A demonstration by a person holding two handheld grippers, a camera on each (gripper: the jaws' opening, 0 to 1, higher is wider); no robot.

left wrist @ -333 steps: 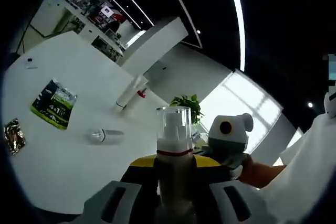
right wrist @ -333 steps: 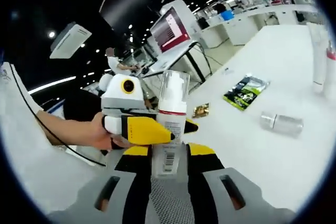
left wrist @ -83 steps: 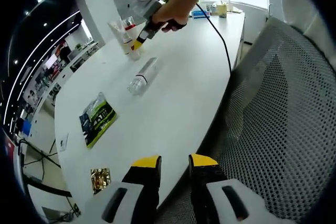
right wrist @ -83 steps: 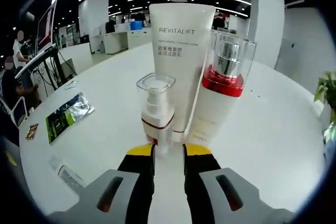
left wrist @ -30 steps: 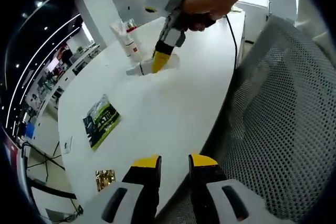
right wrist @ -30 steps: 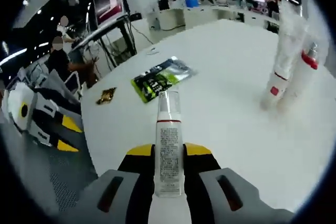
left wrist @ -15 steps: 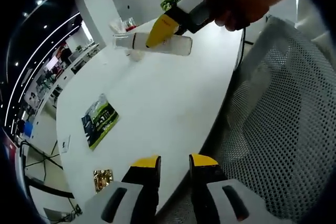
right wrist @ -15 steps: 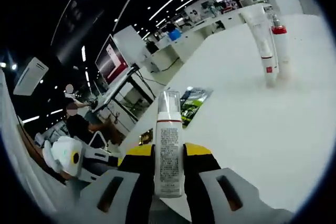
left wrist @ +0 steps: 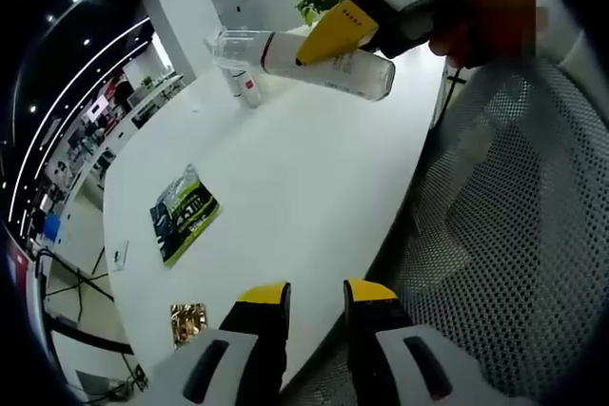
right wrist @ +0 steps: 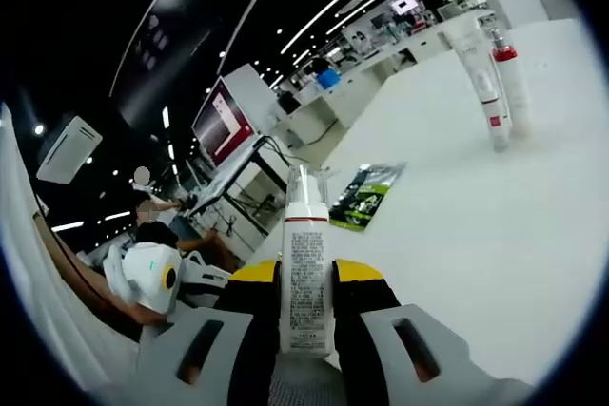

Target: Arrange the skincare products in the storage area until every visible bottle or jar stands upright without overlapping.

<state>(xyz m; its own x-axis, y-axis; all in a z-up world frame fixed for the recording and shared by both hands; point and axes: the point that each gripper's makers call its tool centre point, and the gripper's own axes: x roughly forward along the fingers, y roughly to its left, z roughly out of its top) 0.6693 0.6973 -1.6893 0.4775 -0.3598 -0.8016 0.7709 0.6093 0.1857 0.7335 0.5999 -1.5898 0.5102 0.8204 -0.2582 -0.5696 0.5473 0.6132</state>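
In the right gripper view, the base of the bottle [right wrist: 305,282] is hidden between the jaws of the right gripper [right wrist: 305,278], its label print too small to read, and the tube [right wrist: 475,62] overlaps the pump bottle [right wrist: 512,83] so their bases cannot be told apart. In the left gripper view, yellow jaws cover the bottle's middle, and the chair [left wrist: 519,263] is cut off at the right edge. Print on the green packet [left wrist: 184,214] and the nature of the gold item [left wrist: 188,320] cannot be made out.

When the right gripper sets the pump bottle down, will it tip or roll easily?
Probably tippy: the pump bottle is tall and narrow, with a clear cap on top. If it falls, its round body would likely roll on the smooth white table. The right gripper grips it mid-body.
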